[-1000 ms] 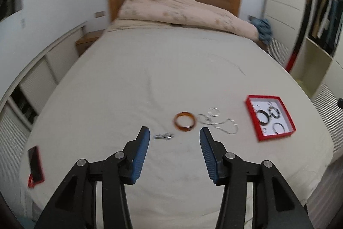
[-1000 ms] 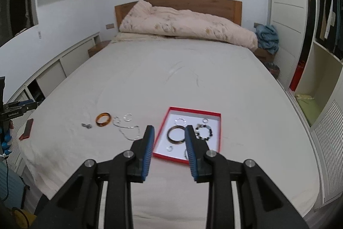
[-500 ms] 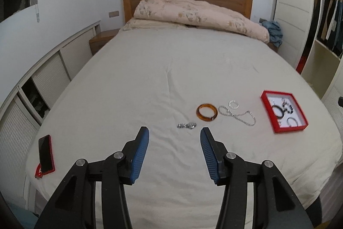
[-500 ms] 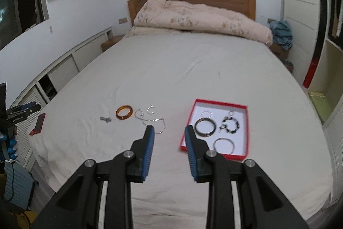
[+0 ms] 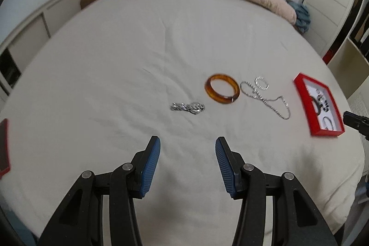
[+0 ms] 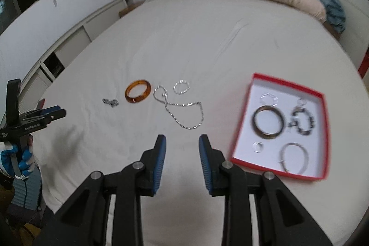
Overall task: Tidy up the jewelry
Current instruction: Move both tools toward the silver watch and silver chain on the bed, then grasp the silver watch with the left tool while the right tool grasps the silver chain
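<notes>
Loose items at frame centre on white bed sheet [image 6: 207, 38]: four, namely one amber resin bangle [image 6: 138, 91], one silver chain necklace [image 6: 184, 112], one small silver ring [image 6: 181, 87], one silver chain bracelet [image 6: 110, 102]. Red rectangular cardboard tray [image 6: 242, 121], right of frame, holds several more pieces. Left gripper [image 5: 186, 153] and right gripper [image 6: 180, 146]: both spread, empty

Left gripper [image 5: 187, 149] over the bed [image 5: 129, 57], jaws apart, nothing between them. Amber bangle [image 5: 222, 89] is the reference: small silver chain piece [image 5: 187, 107] left of it, long chain [image 5: 265, 97] right, red box [image 5: 299, 87] farther right.
</notes>
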A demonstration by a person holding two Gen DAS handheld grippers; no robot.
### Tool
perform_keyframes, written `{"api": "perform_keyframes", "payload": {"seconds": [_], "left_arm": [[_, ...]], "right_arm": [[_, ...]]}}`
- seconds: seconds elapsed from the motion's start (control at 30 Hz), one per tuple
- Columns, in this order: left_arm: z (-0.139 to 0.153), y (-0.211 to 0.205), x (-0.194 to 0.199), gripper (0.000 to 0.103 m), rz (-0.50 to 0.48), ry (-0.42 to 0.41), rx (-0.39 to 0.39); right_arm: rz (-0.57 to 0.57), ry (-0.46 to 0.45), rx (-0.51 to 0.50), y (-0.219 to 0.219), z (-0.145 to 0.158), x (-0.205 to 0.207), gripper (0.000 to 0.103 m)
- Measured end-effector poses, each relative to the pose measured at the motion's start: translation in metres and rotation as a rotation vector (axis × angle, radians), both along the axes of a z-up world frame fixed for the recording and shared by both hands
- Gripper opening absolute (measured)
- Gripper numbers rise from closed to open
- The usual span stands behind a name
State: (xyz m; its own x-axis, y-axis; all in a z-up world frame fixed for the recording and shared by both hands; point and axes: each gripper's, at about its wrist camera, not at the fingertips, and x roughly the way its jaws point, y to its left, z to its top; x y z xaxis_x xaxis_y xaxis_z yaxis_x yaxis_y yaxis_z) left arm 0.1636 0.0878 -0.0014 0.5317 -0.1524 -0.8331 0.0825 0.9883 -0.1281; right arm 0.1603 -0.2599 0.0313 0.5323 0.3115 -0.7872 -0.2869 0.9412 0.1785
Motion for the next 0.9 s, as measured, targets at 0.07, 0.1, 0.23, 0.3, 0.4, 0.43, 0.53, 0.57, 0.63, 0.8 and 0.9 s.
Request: {"api": "perform_keyframes", "payload": {"seconds": [0.07, 0.1, 0.23, 0.3, 0.4, 0.43, 0.53, 0.57, 0.63, 0.8, 0.9], "left_arm": [[-0.016, -0.006, 0.016, 0.050, -0.015, 0.025, -0.006], [-0.023, -0.009, 0.024, 0.050, -0.019, 0.038, -0.012], [-0.047, -0.018, 0.052, 0.055, -0.016, 0.074, -0.051], [-0.055, -0.020, 0.063, 0.056, -0.003, 0.087, -0.067], [-0.063, -0.023, 0.077, 0.056, 0.030, 0.093, -0.063], [-0.065, -0.024, 0.081, 0.056, 0.036, 0.093, -0.053], [-0.074, -0.029, 0.091, 0.056, 0.049, 0.103, -0.010], [-0.078, -0.030, 0.093, 0.056, 0.054, 0.105, 0.004], [-0.080, -0.031, 0.096, 0.056, 0.059, 0.097, 0.016], [-0.082, -0.032, 0.102, 0.044, 0.073, 0.074, 0.028], [-0.083, -0.028, 0.101, 0.032, 0.080, 0.064, 0.021]], "right_arm": [[0.013, 0.041, 0.002, 0.008, -0.023, 0.019, 0.028], [0.017, 0.053, 0.002, 0.011, -0.030, 0.025, 0.028], [0.043, 0.099, 0.008, 0.024, -0.061, 0.052, 0.028], [0.062, 0.117, 0.009, 0.030, -0.075, 0.064, 0.028], [0.083, 0.129, 0.004, 0.040, -0.090, 0.078, 0.029], [0.088, 0.130, 0.006, 0.042, -0.093, 0.081, 0.030], [0.105, 0.126, 0.008, 0.047, -0.099, 0.089, 0.035], [0.111, 0.123, 0.008, 0.049, -0.101, 0.091, 0.035], [0.120, 0.121, 0.006, 0.050, -0.104, 0.095, 0.035], [0.150, 0.122, -0.005, 0.058, -0.112, 0.104, 0.035], [0.161, 0.134, -0.005, 0.063, -0.121, 0.108, 0.035]]}}
